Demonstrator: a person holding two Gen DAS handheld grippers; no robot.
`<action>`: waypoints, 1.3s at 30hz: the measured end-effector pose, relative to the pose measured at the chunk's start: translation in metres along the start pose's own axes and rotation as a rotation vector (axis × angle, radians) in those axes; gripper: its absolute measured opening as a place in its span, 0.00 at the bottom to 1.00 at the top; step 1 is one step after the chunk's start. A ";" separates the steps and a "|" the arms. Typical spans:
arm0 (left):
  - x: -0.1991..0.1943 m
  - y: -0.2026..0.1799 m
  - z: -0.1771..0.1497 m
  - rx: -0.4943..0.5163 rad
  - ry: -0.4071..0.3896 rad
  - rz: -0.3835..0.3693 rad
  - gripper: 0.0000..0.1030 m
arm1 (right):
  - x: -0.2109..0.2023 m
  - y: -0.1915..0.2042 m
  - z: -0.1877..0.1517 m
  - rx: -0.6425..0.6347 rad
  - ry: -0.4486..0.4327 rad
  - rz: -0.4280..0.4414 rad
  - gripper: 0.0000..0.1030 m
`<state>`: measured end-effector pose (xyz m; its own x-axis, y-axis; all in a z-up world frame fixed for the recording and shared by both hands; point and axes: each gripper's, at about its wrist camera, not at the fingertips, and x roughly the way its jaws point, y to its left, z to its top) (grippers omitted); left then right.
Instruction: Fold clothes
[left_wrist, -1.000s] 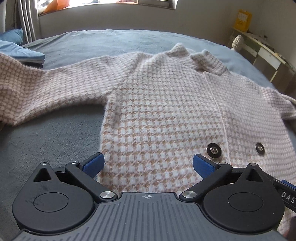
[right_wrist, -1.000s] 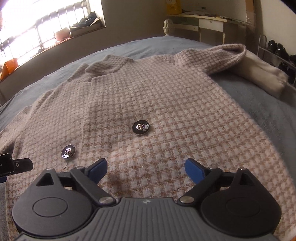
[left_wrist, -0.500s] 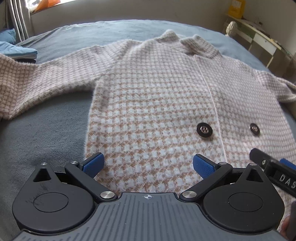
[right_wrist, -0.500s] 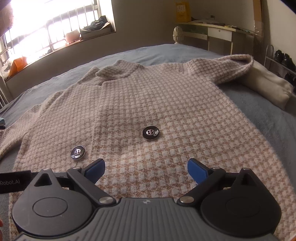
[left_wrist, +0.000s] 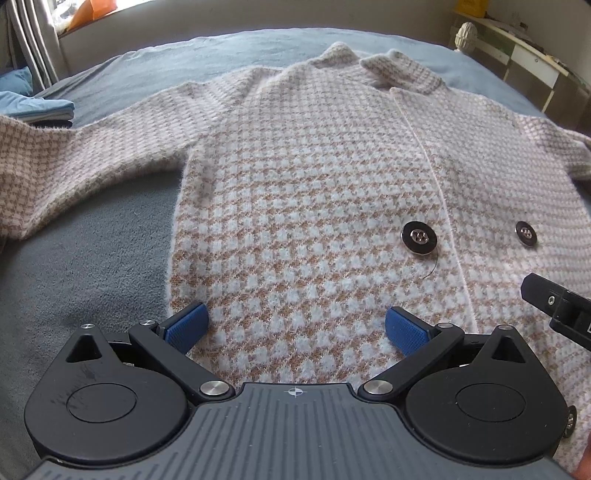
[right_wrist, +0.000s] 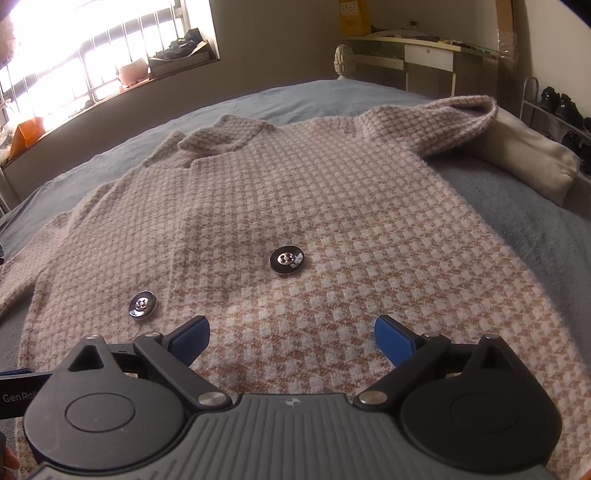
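Cardigan (left_wrist: 314, 192) lies flat on grey bed (left_wrist: 92, 258) near window (right_wrist: 92, 66).

Daylight only. Right wrist view: barred window (right_wrist: 92, 66) at upper left blown out to white, with the room's right side dim and warm-toned. A soft shadow patch lies on the pink-and-tan houndstooth knit cardigan (right_wrist: 332, 221) left of its dark round metal-centred button (right_wrist: 286, 260). Left wrist view is brighter and cooler, evenly lit, with weak shadows. Strong fisheye bending in both: the grey fleece bed cover (left_wrist: 92, 266) curves toward the edges, and the corners are soft.
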<state>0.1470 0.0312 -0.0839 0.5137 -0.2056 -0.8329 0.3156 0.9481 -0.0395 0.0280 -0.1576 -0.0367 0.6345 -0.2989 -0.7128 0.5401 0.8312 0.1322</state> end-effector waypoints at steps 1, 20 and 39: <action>0.000 0.000 0.000 0.000 0.001 0.001 1.00 | 0.000 -0.001 0.000 0.004 0.000 -0.006 0.95; 0.002 -0.004 -0.003 0.014 -0.004 0.020 1.00 | -0.007 -0.015 0.005 0.041 -0.051 -0.061 0.86; -0.012 0.022 0.014 -0.042 -0.088 -0.236 1.00 | -0.031 -0.067 0.018 0.306 0.023 0.114 0.44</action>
<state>0.1592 0.0514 -0.0673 0.4978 -0.4413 -0.7466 0.4024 0.8801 -0.2519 -0.0184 -0.2126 -0.0111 0.6899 -0.1986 -0.6961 0.6095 0.6782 0.4106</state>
